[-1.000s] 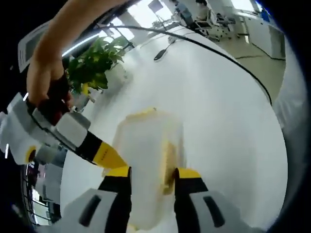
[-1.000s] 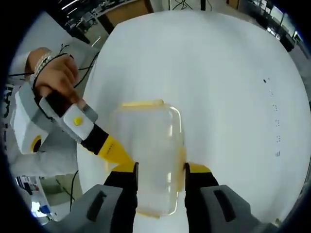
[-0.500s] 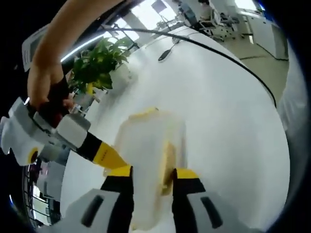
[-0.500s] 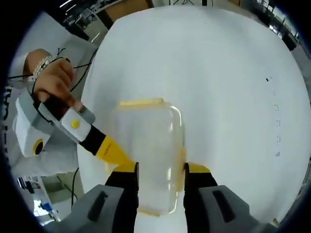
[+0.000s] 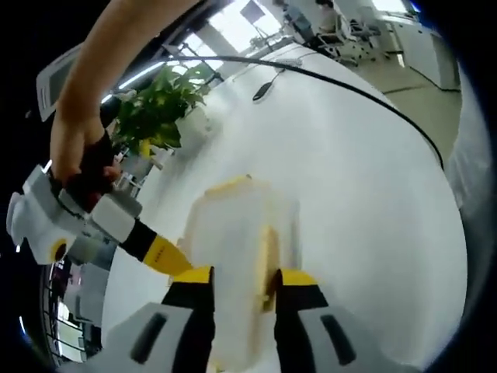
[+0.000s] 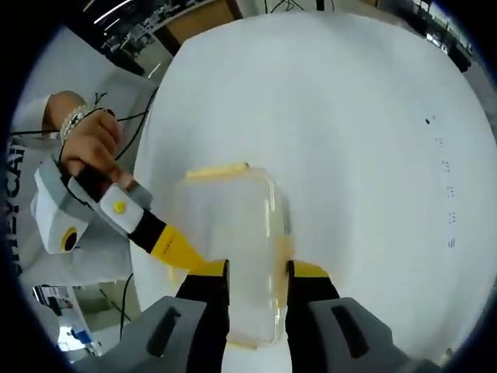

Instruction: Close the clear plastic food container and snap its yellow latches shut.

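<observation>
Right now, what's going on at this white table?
A person is working a clear container on the table with two tongs. The right tongs and the left tongs each straddle a yellow-latched edge of it. The lid looks to be on; whether the latches are snapped isn't clear.

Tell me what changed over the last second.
Both grippers' jaws closed in a little on the clear container: the gap narrowed for the right gripper and the left gripper. Neither let go. The container stayed on the white table, its lid on and the far yellow latch unchanged.
</observation>
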Demonstrator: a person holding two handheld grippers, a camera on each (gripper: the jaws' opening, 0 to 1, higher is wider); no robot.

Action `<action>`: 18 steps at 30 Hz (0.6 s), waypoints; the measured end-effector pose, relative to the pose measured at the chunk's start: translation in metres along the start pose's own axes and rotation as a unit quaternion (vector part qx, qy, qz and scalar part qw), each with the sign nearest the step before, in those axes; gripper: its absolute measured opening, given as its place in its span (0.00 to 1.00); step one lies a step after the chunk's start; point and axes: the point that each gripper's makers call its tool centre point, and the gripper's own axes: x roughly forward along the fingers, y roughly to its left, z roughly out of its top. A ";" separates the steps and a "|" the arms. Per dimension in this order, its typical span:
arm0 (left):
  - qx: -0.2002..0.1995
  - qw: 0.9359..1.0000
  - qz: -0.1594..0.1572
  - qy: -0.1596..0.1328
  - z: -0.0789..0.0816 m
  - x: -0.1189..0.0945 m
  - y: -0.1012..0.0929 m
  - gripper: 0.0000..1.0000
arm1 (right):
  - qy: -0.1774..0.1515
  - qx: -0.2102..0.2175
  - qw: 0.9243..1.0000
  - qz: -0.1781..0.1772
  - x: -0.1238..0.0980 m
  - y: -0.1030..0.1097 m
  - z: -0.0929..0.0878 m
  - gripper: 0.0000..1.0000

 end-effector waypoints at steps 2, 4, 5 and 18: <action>0.002 1.000 -0.005 0.003 0.000 0.000 -0.002 0.23 | 0.012 0.003 1.000 0.018 0.006 -0.001 -0.003 0.23; 0.014 1.000 -0.003 0.002 0.000 0.000 -0.003 0.23 | 0.000 0.003 1.000 0.029 0.005 -0.001 -0.004 0.23; 0.010 1.000 -0.003 0.000 0.001 0.000 -0.002 0.23 | -0.021 0.017 0.999 0.039 0.004 0.000 -0.003 0.23; 0.010 1.000 -0.002 -0.002 0.001 -0.001 -0.002 0.25 | -0.043 0.023 0.998 0.030 0.001 0.005 -0.001 0.27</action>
